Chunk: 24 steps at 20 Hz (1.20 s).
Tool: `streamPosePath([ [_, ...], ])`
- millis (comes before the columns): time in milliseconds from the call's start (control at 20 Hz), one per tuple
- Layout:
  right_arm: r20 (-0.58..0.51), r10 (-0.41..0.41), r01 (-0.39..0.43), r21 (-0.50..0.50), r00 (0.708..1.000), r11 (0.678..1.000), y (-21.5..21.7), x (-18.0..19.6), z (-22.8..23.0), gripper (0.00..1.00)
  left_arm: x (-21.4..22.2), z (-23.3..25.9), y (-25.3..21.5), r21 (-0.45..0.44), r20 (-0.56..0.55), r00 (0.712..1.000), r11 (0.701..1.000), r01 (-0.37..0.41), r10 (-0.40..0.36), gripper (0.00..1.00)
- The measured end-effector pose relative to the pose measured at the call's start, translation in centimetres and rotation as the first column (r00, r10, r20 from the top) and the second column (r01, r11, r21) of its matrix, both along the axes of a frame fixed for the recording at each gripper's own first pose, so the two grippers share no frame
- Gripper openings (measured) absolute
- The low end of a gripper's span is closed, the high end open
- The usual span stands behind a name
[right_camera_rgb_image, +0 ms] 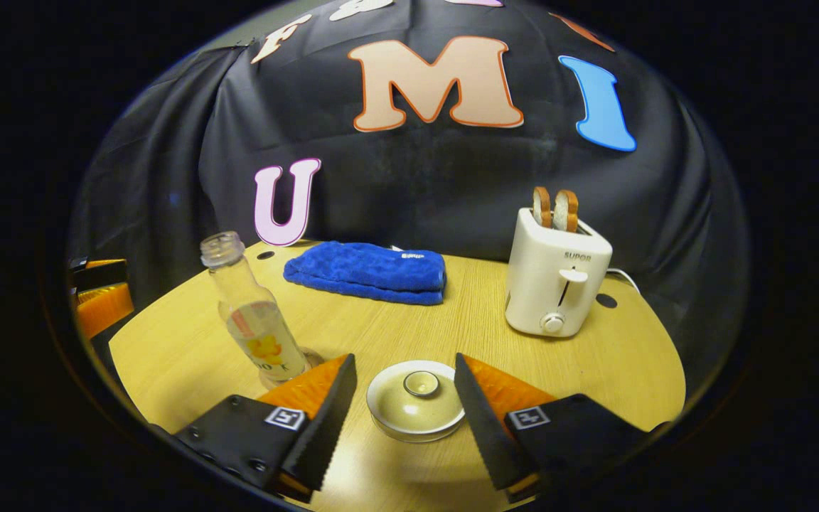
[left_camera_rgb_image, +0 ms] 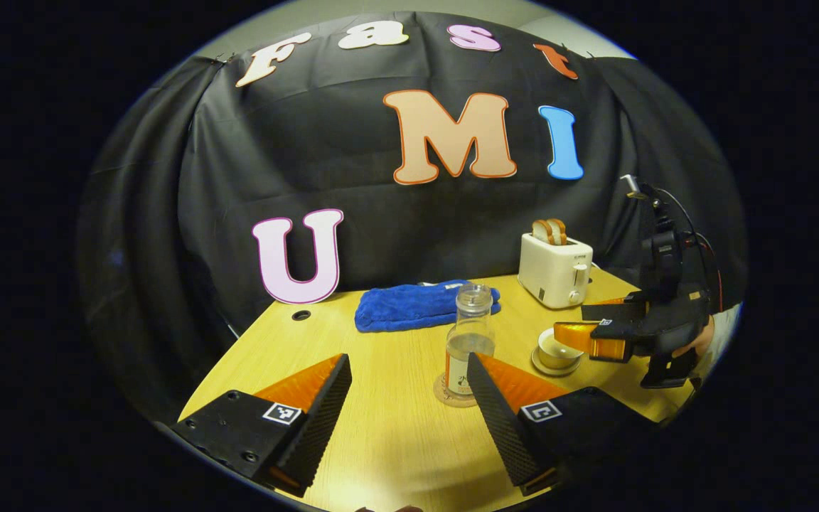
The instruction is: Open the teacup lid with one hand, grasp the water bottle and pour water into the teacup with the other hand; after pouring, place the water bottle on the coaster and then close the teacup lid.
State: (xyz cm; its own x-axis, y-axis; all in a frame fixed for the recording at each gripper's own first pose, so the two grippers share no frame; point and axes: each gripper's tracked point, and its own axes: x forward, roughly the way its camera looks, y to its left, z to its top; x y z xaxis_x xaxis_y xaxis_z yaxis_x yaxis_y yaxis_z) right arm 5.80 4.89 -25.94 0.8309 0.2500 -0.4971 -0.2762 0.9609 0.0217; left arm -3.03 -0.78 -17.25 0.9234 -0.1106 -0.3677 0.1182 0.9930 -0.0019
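Note:
A clear, capless water bottle (left_camera_rgb_image: 469,328) with some water in it stands upright on a round coaster (left_camera_rgb_image: 445,393). It is just past the tip of my left gripper's right finger. My left gripper (left_camera_rgb_image: 408,359) is open and holds nothing. To the right sits the pale teacup (left_camera_rgb_image: 556,351) on its saucer, with my right gripper (left_camera_rgb_image: 587,323) over it. In the right gripper view the lid (right_camera_rgb_image: 416,400) with its small knob rests on the teacup. My right gripper (right_camera_rgb_image: 404,359) is open, one finger on either side of the lid. The bottle (right_camera_rgb_image: 256,323) stands to the left.
A white toaster (right_camera_rgb_image: 557,283) holding two slices of bread stands at the back right, with a cable behind it. A folded blue towel (right_camera_rgb_image: 368,273) lies at the back middle of the round wooden table (right_camera_rgb_image: 495,355). The left gripper (right_camera_rgb_image: 99,297) shows at the far left edge.

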Motion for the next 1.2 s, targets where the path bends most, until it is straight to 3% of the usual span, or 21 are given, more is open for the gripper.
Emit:
streamPosePath([
  [50,0.02,0.0,0.0,0.001,1.0,1.0,0.0,-0.4,1.0,1.0,0.4,0.5,-0.1,-0.001,0.012,1.0,1.0,0.002,-0.002,0.95],
  [200,0.081,-0.019,0.017,0.025,0.997,1.0,-0.1,-1.9,4.9,0.94,1.8,2.1,0.2,0.007,0.049,0.999,1.0,-0.017,0.016,0.96],
  [250,0.108,-0.028,0.024,0.033,0.994,0.999,-0.3,-2.2,6.3,0.98,2.3,2.9,0.1,-0.005,0.065,0.998,1.0,-0.018,0.018,0.95],
  [350,0.147,-0.04,0.034,0.042,0.988,0.999,-0.8,-3.1,8.7,0.94,3.1,4.1,0.1,-0.018,0.097,0.995,1.0,-0.022,0.023,0.95],
  [400,0.164,-0.045,0.037,0.051,0.985,0.998,-1.0,-3.4,9.8,0.98,3.5,4.8,0.1,-0.019,0.111,0.993,1.0,-0.024,0.026,0.95],
  [500,0.206,-0.071,0.06,0.057,0.976,0.997,-1.8,-3.7,12.2,0.94,4.0,6.4,0.1,-0.024,0.146,0.989,0.999,-0.031,0.034,0.95],
  [600,0.246,-0.092,0.076,0.075,0.965,0.994,-2.2,-4.0,14.3,0.98,4.2,7.9,0.1,-0.027,0.184,0.982,0.999,-0.03,0.035,0.95],
  [900,0.29,-0.138,0.115,0.096,0.947,0.989,-2.7,-3.9,16.4,1.0,4.6,9.2,-0.8,-0.027,0.203,0.979,1.0,-0.008,0.014,0.95],
  [950,0.285,-0.139,0.114,0.101,0.948,0.988,-2.6,-4.0,16.5,0.93,4.7,9.1,-0.8,-0.029,0.199,0.98,1.0,-0.005,0.011,0.95],
  [1050,0.287,-0.141,0.117,0.099,0.947,0.988,-2.9,-3.8,16.6,0.98,4.6,9.2,-0.7,-0.024,0.196,0.981,1.0,-0.001,0.006,0.95],
  [1150,0.291,-0.151,0.127,0.1,0.945,0.987,-3.2,-3.7,16.7,0.93,4.6,9.6,-0.5,-0.013,0.204,0.979,1.0,0.0,0.002,0.95],
  [1200,0.285,-0.152,0.129,0.1,0.946,0.987,-3.2,-3.6,16.5,0.98,4.6,9.7,-0.6,-0.007,0.208,0.978,1.0,0.001,0.001,0.95],
])
